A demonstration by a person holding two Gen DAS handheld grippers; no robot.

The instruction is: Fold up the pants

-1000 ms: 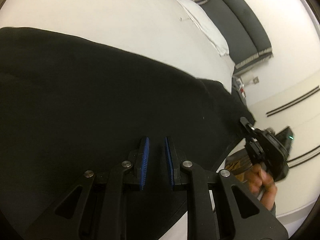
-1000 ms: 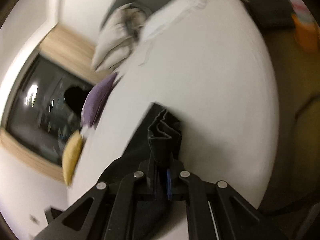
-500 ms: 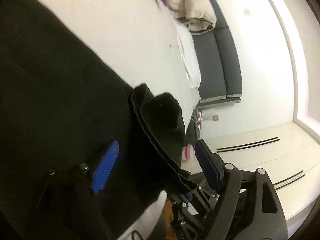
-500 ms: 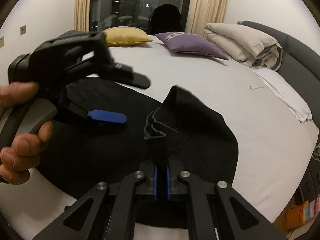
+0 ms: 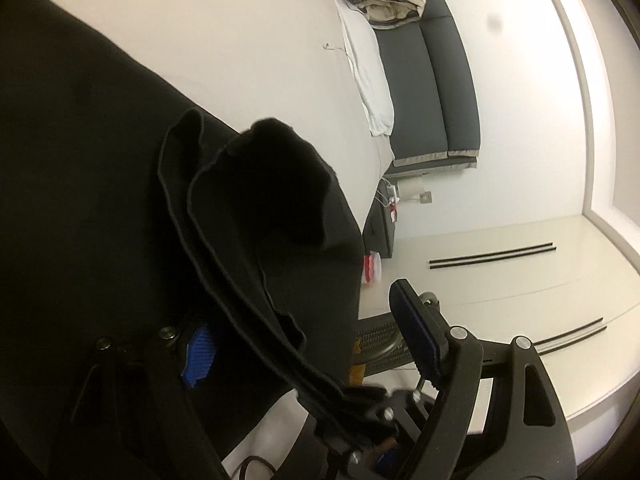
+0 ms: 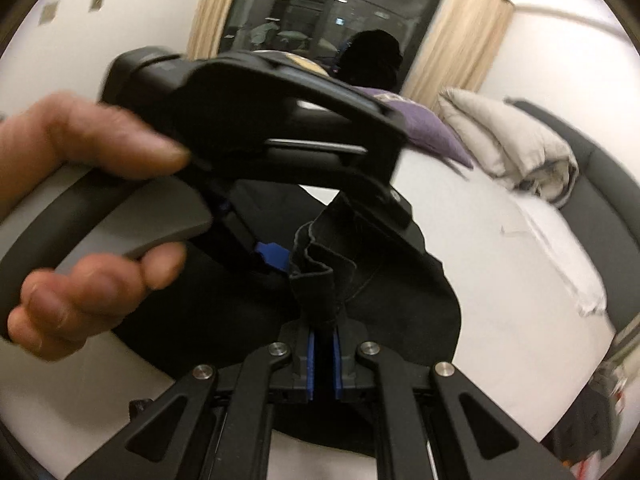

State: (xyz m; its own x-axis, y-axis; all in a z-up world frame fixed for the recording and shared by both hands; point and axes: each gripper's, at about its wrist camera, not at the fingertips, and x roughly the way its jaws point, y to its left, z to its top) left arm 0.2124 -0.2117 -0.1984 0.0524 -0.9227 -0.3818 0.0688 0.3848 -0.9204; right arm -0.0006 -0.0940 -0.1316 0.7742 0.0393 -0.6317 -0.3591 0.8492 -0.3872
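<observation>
Pants, black, spread on white bed. Right gripper pinched tight on a bunched hem held up off the fabric. Left gripper spread wide, jaws either side of that hem, not pressing it; hand on its handle.

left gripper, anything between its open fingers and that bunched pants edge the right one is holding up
Nothing visible. The left gripper stands open with the bunched hem of the pants already between its fingers, and the right gripper pinches that hem just below.
</observation>
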